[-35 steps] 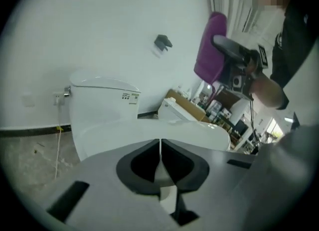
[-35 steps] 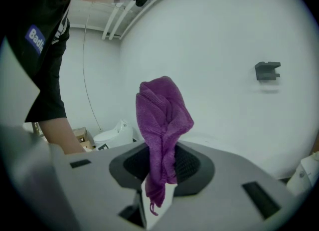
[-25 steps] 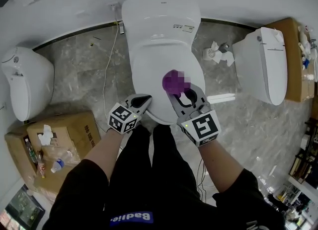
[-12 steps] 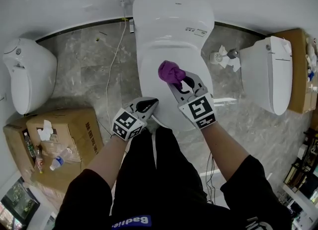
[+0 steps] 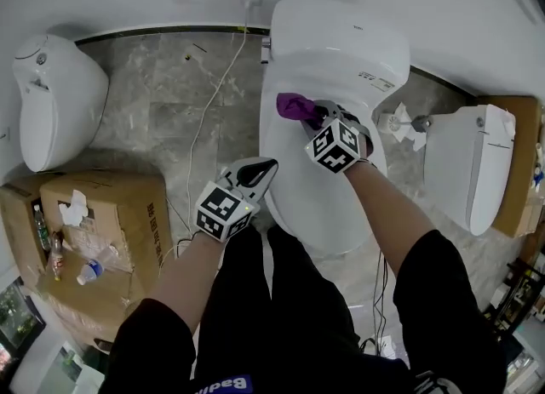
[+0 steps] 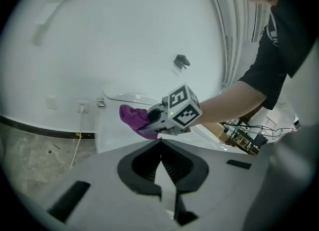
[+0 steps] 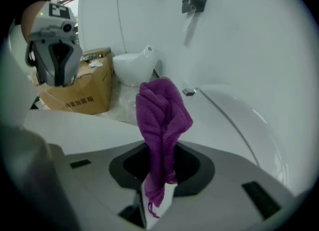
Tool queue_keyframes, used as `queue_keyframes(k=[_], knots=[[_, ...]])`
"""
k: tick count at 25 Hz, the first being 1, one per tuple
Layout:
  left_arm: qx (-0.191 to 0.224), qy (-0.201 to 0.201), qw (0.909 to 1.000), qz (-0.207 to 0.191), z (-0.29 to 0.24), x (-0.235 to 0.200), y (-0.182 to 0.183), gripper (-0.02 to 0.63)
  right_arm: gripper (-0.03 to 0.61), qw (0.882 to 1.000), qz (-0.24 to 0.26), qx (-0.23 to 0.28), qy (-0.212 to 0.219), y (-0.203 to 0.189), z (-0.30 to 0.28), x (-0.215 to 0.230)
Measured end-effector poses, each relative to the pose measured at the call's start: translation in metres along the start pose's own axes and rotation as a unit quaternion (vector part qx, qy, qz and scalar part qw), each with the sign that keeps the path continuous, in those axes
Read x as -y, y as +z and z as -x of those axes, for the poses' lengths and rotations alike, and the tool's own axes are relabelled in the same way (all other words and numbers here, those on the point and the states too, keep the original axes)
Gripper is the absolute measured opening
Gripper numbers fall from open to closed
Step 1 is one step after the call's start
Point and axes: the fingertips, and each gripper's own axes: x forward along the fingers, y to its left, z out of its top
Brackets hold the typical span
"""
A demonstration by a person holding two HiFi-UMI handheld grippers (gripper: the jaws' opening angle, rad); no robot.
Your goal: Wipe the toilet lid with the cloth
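Note:
The white toilet lid point(image 5: 315, 188) lies closed in front of me. My right gripper point(image 5: 312, 112) is shut on a bunched purple cloth point(image 5: 294, 105) and holds it at the back part of the lid, near the tank. In the right gripper view the cloth point(image 7: 162, 120) stands up out of the closed jaws point(image 7: 157, 185) over the lid point(image 7: 234, 125). My left gripper point(image 5: 271, 164) is shut and holds nothing; it hovers at the lid's left edge. The left gripper view looks past its shut tips point(image 6: 160, 141) at the cloth point(image 6: 132, 117).
A second toilet point(image 5: 51, 103) stands at the left and a third point(image 5: 473, 171) at the right. A cardboard box point(image 5: 94, 231) with bottles and tissue sits at the front left. A white cable point(image 5: 209, 103) runs over the marble floor. Crumpled paper point(image 5: 404, 124) lies right of the lid.
My right gripper has carried the cloth from the lid's middle toward its back and lower onto it, rolling as it went. The left gripper has shifted forward along the lid's left edge.

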Motion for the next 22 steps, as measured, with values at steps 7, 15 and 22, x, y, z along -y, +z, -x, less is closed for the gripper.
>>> queue_keyframes(k=[7,15,22], knots=[[0.011,0.034,0.9989,0.032,0.021,-0.028,-0.013,0.017,0.098,0.993,0.090,-0.075,0.027,-0.017,-0.069,-0.001],[0.003,0.039,0.9980,0.050,0.043,-0.033,-0.030,0.017,0.098,0.974,0.184,-0.129,0.038,-0.034,-0.094,0.009],[-0.001,0.029,0.9981,0.055,0.053,-0.022,-0.033,0.017,0.098,0.972,0.188,-0.128,0.062,-0.029,-0.071,-0.014]])
